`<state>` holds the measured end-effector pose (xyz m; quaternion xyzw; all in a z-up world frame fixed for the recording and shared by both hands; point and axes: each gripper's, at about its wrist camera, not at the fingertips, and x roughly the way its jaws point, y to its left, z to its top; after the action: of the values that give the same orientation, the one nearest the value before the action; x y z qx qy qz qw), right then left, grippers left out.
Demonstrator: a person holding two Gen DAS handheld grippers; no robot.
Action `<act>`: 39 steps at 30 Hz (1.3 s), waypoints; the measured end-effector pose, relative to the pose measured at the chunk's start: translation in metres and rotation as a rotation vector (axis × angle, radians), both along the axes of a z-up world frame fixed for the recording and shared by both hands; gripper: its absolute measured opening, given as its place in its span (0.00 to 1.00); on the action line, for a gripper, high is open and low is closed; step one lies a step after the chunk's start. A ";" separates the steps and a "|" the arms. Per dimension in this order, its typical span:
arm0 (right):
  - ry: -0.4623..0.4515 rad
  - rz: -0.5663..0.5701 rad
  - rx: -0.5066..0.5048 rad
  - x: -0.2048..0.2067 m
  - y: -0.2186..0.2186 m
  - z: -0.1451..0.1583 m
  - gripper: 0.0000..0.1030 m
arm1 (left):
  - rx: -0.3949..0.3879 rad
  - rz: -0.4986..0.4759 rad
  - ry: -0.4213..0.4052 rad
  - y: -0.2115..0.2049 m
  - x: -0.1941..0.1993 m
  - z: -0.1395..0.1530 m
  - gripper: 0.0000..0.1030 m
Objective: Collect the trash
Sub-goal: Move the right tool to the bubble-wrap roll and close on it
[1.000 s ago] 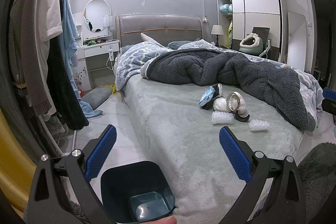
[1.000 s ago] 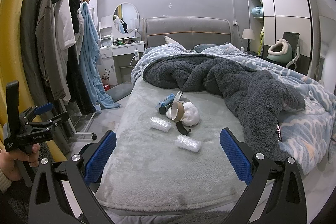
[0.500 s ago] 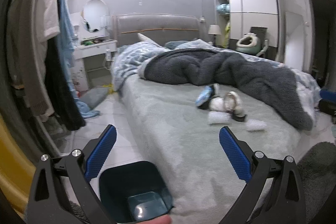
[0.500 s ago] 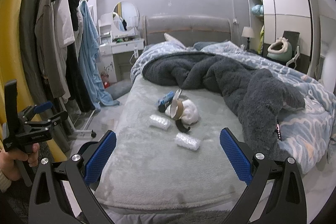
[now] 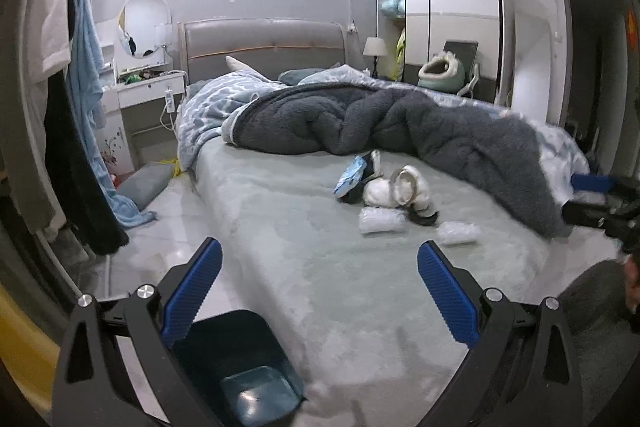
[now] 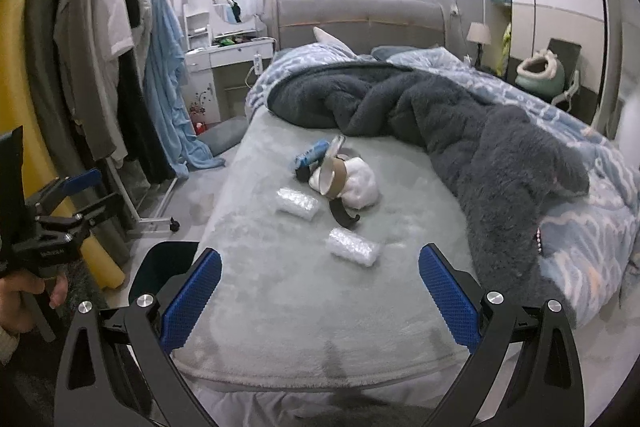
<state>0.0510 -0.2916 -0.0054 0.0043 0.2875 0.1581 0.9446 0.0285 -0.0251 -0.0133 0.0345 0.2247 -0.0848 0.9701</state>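
Trash lies on the grey-green bed sheet (image 6: 280,291): two clear bubble-wrap rolls (image 6: 298,202) (image 6: 352,247), a tape roll (image 6: 332,175), a white crumpled wad (image 6: 362,183), a blue packet (image 6: 311,153) and a black curved strip (image 6: 344,217). The same pile shows in the left wrist view (image 5: 394,187). A dark teal bin (image 5: 240,367) stands on the floor at the bed's corner, below my left gripper (image 5: 318,291). Both grippers are open and empty. My right gripper (image 6: 319,293) is over the foot of the bed, short of the nearest roll.
A dark fluffy blanket (image 6: 460,119) and blue patterned duvet (image 6: 580,187) cover the bed's right side. A clothes rack (image 6: 112,67) on wheels stands left of the bed. A dressing table (image 6: 228,55), wardrobe (image 6: 560,27) and yellow curtain (image 6: 24,75) line the room.
Both grippers have moved closer to the bed. The right view has tilted down toward the trash, and the bin's rim has come into its lower left. Both stay open.
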 end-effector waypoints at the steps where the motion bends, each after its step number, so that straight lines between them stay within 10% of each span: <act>1: 0.004 -0.006 0.004 0.003 0.000 -0.002 0.97 | -0.007 -0.014 0.011 -0.001 0.007 -0.004 0.96; 27: 0.180 -0.032 0.007 0.106 0.004 -0.096 0.90 | -0.115 -0.125 0.144 -0.029 0.114 -0.048 0.84; 39: 0.224 -0.007 0.029 0.139 0.005 -0.120 0.65 | -0.115 -0.170 0.206 -0.056 0.155 -0.072 0.82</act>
<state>0.1896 -0.2865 -0.1256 0.0367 0.3890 0.1577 0.9069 0.1833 -0.0814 -0.0857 -0.0112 0.3139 -0.1823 0.9317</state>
